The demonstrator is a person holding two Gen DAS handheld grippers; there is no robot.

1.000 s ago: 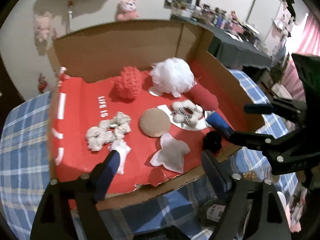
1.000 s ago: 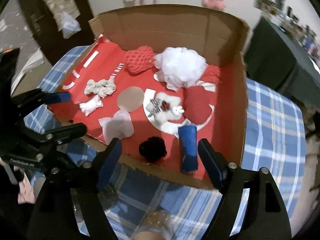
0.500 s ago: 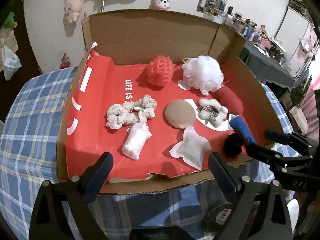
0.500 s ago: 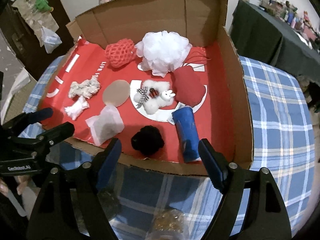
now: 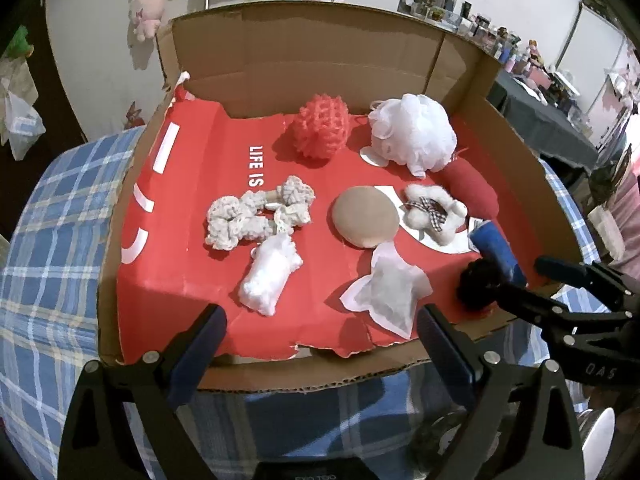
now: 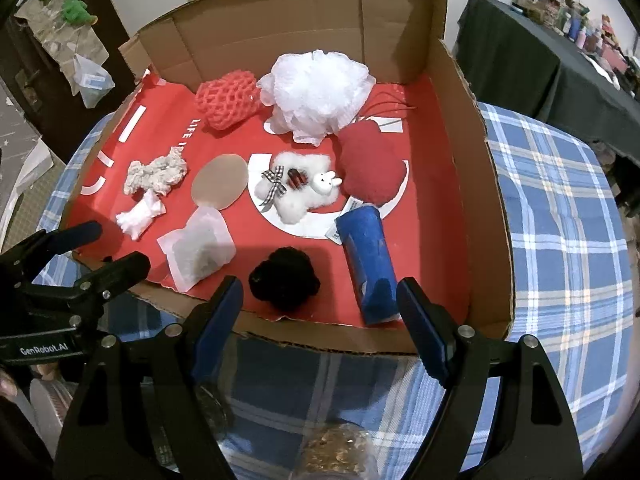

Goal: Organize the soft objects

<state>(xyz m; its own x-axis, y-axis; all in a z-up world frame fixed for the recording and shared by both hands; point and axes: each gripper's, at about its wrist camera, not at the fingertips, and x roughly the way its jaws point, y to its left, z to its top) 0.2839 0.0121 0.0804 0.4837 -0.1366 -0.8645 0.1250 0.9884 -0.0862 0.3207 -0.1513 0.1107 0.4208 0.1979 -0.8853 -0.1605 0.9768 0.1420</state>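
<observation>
Grippers: left gripper (image 5: 320, 332) has just been opening and now stands spread wide with nothing between its blue pads; right gripper (image 6: 320, 300) is also parted and holds nothing.
Position: both hover over the near edge of the cardboard box (image 5: 304, 52), which sits on a blue plaid tablecloth (image 5: 48, 264).
Nearest right gripper: black pom-pom (image 6: 284, 280) and blue roll (image 6: 368, 260), just beyond its fingertips.
Nearest left gripper: white fluffy bundle (image 5: 270, 276) and sheer pouch (image 5: 386, 288).
Middle of box: cream crochet scrunchies (image 5: 256, 212), tan round pad (image 5: 365, 222), white plush toy with checked bow (image 5: 434, 216), red cushion (image 5: 472, 192).
Back of box: coral mesh sponge (image 5: 320, 130) and white bath pouf (image 5: 412, 136), side by side near the rear wall.
Box floor: red liner (image 5: 192, 208) with white lettering.
Progress: judging by the scatter, sorting looks barely begun; every soft object lies loose in the box, none grouped or lifted, so nearly all the work remains.
</observation>
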